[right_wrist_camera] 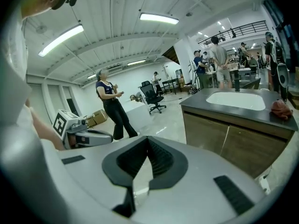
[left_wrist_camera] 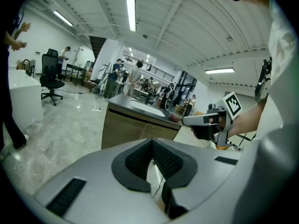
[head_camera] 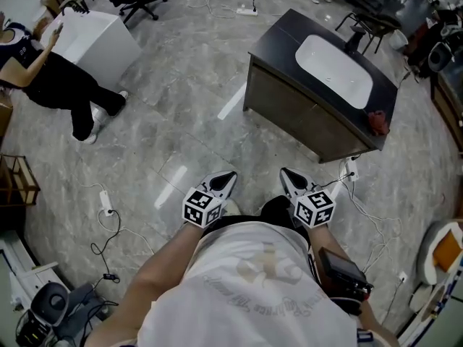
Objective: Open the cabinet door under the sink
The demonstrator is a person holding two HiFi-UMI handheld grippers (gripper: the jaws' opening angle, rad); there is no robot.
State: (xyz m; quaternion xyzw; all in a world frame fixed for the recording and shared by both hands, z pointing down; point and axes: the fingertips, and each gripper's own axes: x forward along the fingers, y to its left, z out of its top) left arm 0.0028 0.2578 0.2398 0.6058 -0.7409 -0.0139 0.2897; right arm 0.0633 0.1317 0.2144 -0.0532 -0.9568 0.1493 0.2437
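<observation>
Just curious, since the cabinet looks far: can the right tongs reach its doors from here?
Probably not yet. The right tongs are shut, close to the person, with open floor between them and the doors. Nothing blocks the way; stepping closer should do.

a large open workshop or lab hall, not a home. a sink cabinet stands free in the middle of a polished grey floor. cables and a power strip trail across that floor. office chairs, cardboard boxes and a work table stand toward its edges. strip lights hang from a bare white beamed ceiling, a railed mezzanine runs above, and people stand at benches.
</observation>
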